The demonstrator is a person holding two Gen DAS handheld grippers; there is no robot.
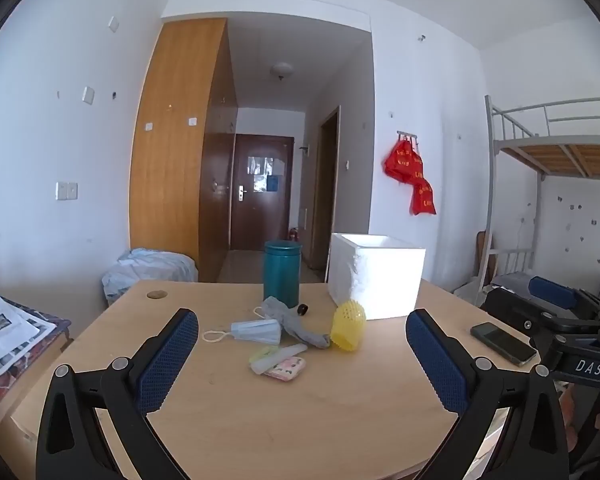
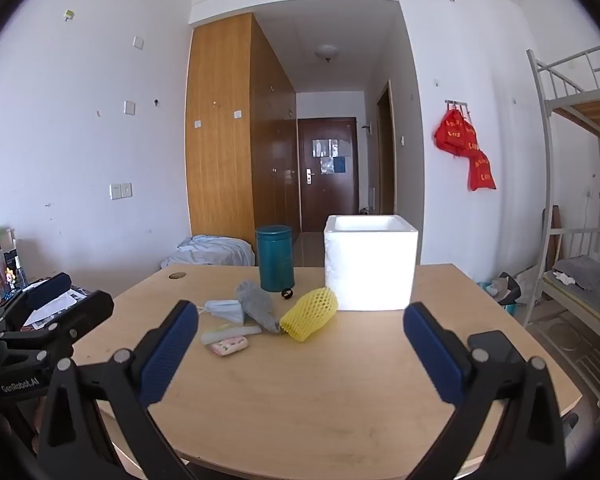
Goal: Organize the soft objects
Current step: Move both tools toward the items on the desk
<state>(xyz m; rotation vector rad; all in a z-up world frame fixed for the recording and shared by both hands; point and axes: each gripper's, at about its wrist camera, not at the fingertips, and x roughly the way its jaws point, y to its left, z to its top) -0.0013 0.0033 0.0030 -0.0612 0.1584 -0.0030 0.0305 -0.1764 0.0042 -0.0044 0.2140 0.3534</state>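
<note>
On the wooden table (image 1: 260, 412) lie a yellow foam net sleeve (image 1: 348, 325) (image 2: 310, 313), a grey sock (image 1: 296, 322) (image 2: 257, 306), a blue face mask (image 1: 258, 331) (image 2: 225, 310), a pale green-white packet (image 1: 276, 357) (image 2: 230, 333) and a pink patterned tissue pack (image 1: 287, 369) (image 2: 230, 346). A white foam box (image 1: 376, 276) (image 2: 370, 264), open on top, stands behind them. My left gripper (image 1: 302, 356) is open and empty, short of the pile. My right gripper (image 2: 300, 352) is open and empty, in front of the sleeve.
A teal canister (image 1: 282, 273) (image 2: 275, 257) stands left of the box, a small black object (image 1: 303, 309) beside it. A phone (image 1: 503, 343) lies at the table's right edge. Papers (image 1: 4, 330) lie on a side surface left; a bunk bed (image 2: 572, 184) stands right.
</note>
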